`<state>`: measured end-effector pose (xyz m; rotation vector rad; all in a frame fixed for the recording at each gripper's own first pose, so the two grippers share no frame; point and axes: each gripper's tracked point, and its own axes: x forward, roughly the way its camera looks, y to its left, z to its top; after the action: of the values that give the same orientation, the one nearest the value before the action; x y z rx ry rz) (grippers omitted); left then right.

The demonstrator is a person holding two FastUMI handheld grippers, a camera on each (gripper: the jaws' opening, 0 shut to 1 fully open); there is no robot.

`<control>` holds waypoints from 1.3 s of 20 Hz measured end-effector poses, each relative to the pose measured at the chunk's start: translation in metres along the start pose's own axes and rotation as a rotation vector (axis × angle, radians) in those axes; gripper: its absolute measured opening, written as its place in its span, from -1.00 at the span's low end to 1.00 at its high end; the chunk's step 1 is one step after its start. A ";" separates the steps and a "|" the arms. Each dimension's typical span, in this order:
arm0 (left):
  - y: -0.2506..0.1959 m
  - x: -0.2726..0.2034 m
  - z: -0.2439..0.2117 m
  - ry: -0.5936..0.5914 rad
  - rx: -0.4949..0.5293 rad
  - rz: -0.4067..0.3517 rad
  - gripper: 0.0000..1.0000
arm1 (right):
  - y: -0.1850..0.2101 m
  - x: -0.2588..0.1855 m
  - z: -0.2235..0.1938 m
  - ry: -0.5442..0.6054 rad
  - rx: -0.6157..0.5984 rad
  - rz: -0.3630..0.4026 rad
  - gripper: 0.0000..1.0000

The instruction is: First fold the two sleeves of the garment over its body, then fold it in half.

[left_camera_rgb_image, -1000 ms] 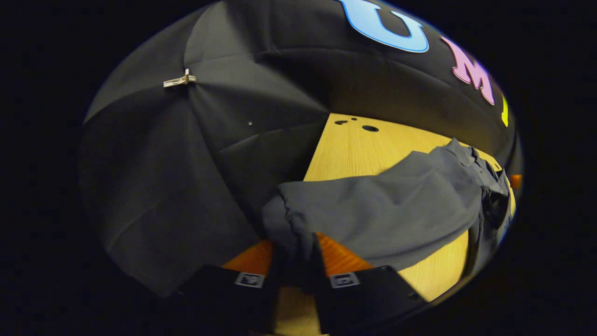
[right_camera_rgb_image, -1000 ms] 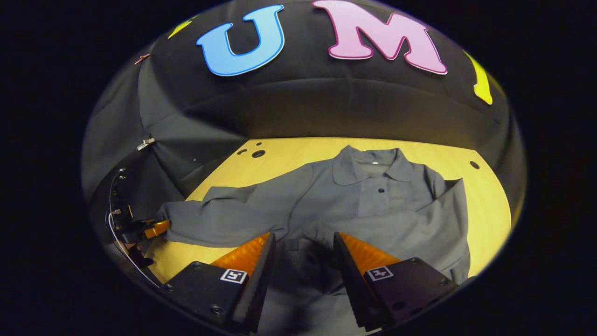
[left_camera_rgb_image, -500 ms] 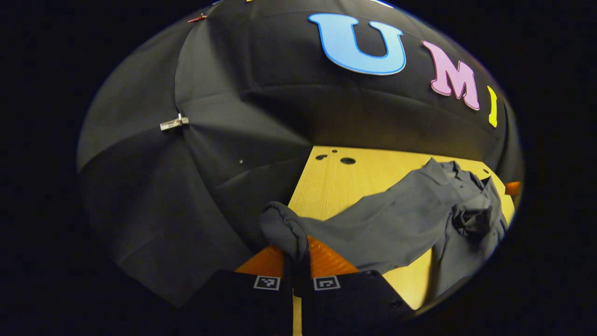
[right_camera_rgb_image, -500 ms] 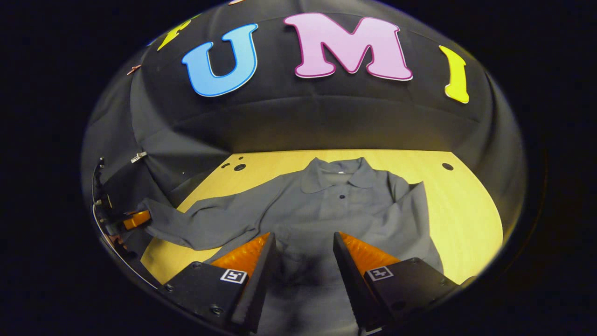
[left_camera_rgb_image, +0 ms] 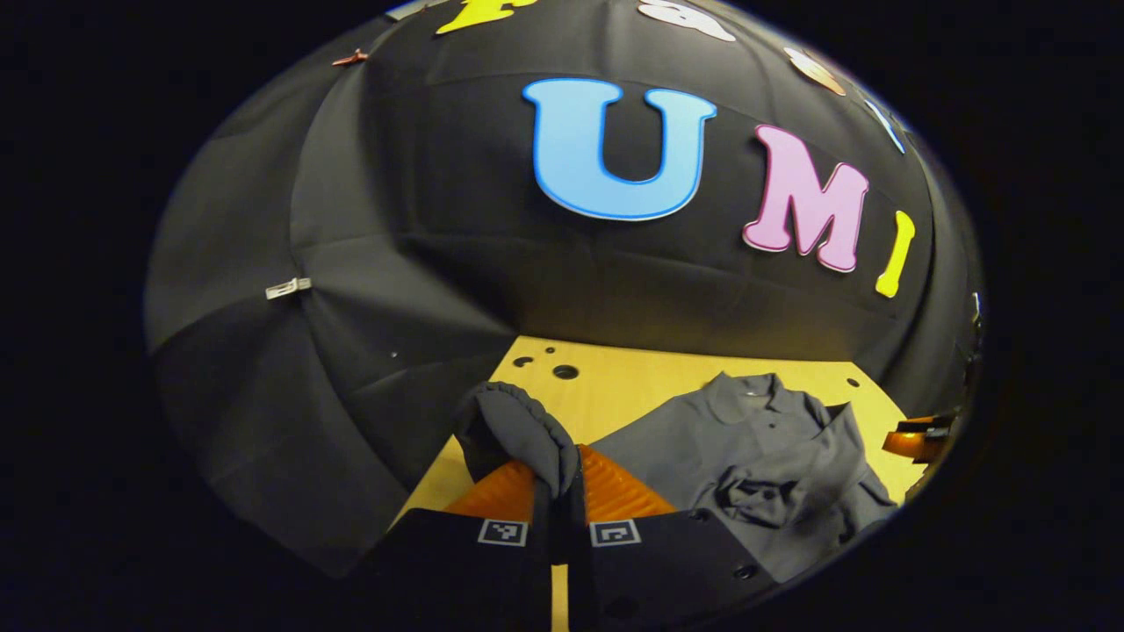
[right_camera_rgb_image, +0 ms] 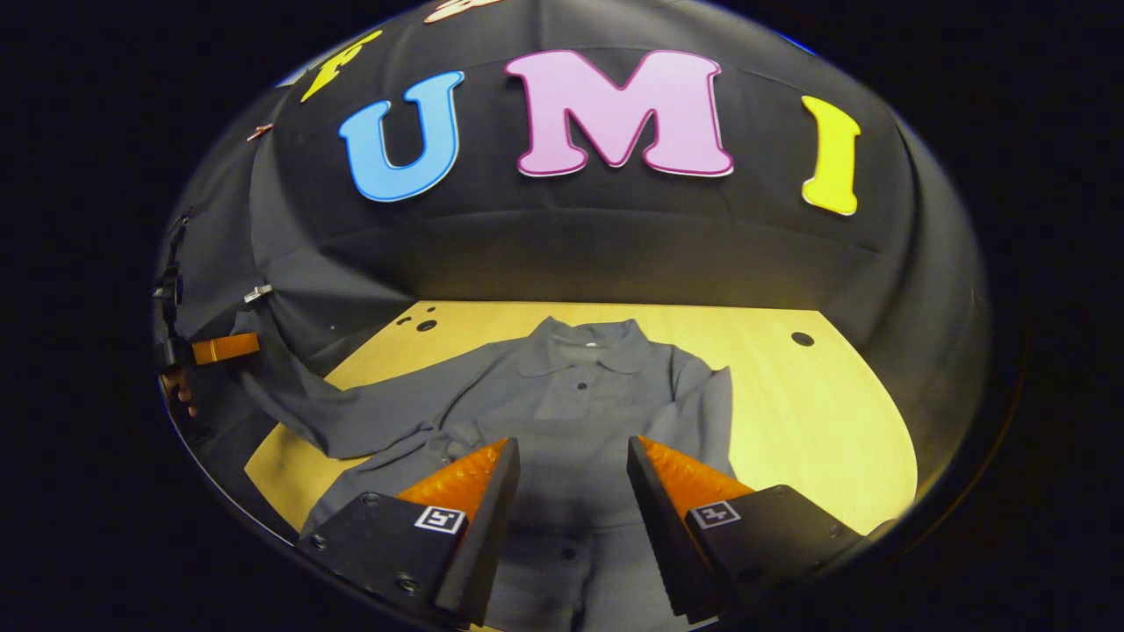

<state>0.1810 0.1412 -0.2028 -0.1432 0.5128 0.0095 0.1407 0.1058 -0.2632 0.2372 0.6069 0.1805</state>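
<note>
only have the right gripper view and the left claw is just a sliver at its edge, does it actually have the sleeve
Observer: Yes. In the left gripper view the left claw is shut on the sleeve cuff, which bunches up above its fingertips.
Operator: my own fingers hide where the other sleeve ends, is it on the body
Observer: Yes. The other cuff lies crumpled on the front of the shirt.
</note>
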 end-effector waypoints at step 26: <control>-0.435 0.052 -0.098 0.137 0.219 -0.454 -0.77 | -0.214 -0.067 -0.094 0.121 0.120 -0.101 0.85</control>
<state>0.1980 -0.3049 -0.2546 -0.0435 0.6053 -0.5013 0.0533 -0.0994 -0.3599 0.3126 0.7492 0.0614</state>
